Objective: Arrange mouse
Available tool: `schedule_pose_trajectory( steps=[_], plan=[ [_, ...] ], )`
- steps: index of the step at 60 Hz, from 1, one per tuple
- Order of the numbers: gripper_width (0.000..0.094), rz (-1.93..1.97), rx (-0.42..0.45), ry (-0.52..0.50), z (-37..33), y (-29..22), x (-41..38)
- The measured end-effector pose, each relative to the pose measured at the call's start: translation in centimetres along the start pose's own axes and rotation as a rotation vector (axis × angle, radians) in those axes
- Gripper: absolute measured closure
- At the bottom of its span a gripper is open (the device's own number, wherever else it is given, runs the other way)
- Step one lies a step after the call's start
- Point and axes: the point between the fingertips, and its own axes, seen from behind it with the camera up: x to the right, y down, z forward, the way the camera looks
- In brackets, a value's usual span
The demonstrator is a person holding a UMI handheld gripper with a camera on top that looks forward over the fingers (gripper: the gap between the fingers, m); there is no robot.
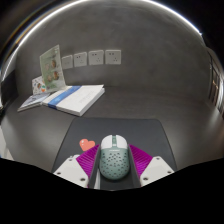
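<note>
The mouse (113, 157) sits between the fingers of the hand-held gripper (112, 168), its near end cut off from view; whether the pads (137, 160) press it is unclear. It lies on a dark mat (100, 130), with bare tabletop (150, 100) beyond and books (65, 98) behind.

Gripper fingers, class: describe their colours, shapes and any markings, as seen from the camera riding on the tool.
The gripper has two pale, whitish fingers, angular and wedge-like, converging forward. Each inner face bears a magenta pad with a faint striped texture. No cables, sleeves or printed markings are visible.
</note>
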Motion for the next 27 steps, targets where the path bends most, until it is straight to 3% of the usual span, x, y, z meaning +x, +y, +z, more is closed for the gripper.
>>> schedule_pose_trajectory(
  steps=[2,8,10,20,27],
  plan=[
    [0.0371,-0.003,-0.009,-0.002,0.0,0.0,0.1],
    [0.0033,-0.001,-0.022,-0.001,-1.0,0.4,1.1],
    [0.0097,0.001,-0.012,-0.012,-1.6,0.3,1.2],
    [0.0094,0.077,0.013,-0.072,-7.6,1.7,2.2],
    [0.0093,0.131,0.033,-0.038,-12.5,3.9,4.5]
  ],
)
